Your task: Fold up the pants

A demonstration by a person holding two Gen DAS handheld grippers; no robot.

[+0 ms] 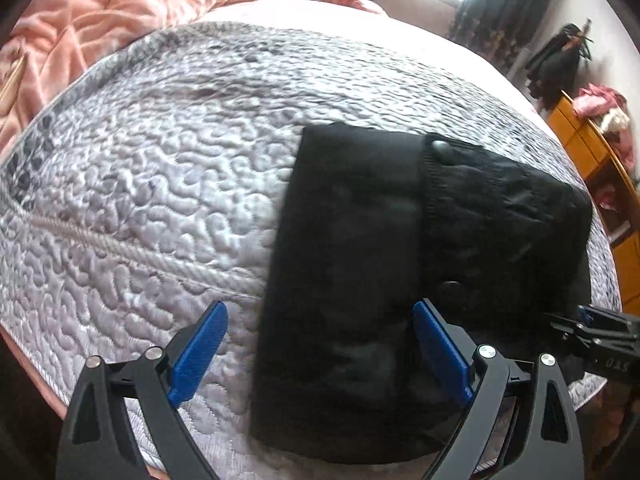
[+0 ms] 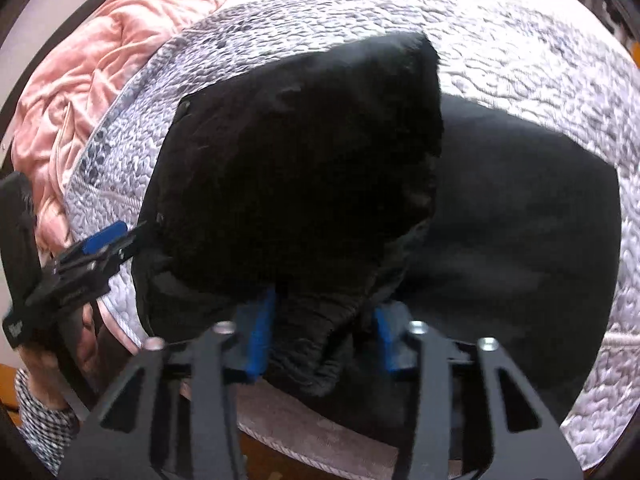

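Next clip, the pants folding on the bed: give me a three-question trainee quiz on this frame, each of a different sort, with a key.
1. True or false: the left gripper is clamped on the black pants.
2. What lies bunched beyond the grey quilted cover? A) pink blanket B) green towel C) white pillow
3. Fill in: between the right gripper pads sits a fold of ____ fabric.

Key: 1 false, its jaws stand wide open over the pants. 2 A, the pink blanket. 3 black, the pants' cloth gathered between the blue pads.
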